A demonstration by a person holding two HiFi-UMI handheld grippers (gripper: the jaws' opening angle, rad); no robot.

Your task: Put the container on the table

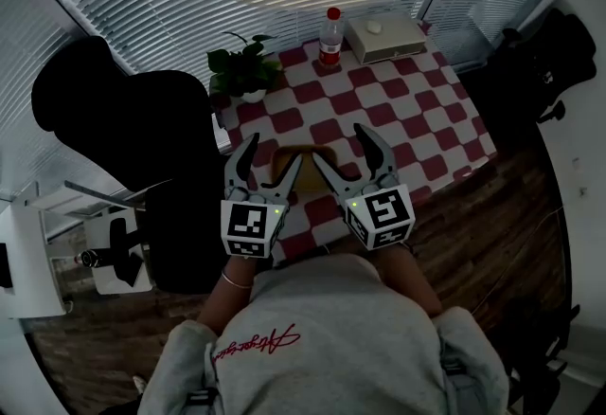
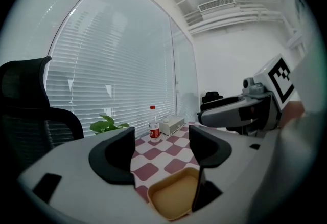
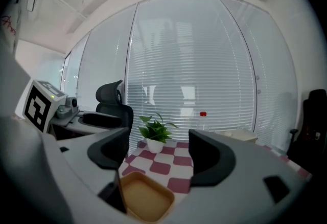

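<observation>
Grippers, two: left gripper (image 1: 273,153) and right gripper (image 1: 341,146), jaws wide apart. We count one container (image 1: 303,156), open side up, between their inner jaws at worktop (image 1: 417,110) near edge; long axis unclear.

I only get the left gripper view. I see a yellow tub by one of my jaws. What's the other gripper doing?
Observer: The right gripper has its jaws wide apart, and the tub is low beside one of them too.
Operator: Is anybody holding it?
Observer: The head view shows it between the left gripper and the right one, over the table's near part. Whether it rests there, I can't tell.
Operator: What's the floor like?
Observer: Brown wood planks.
</observation>
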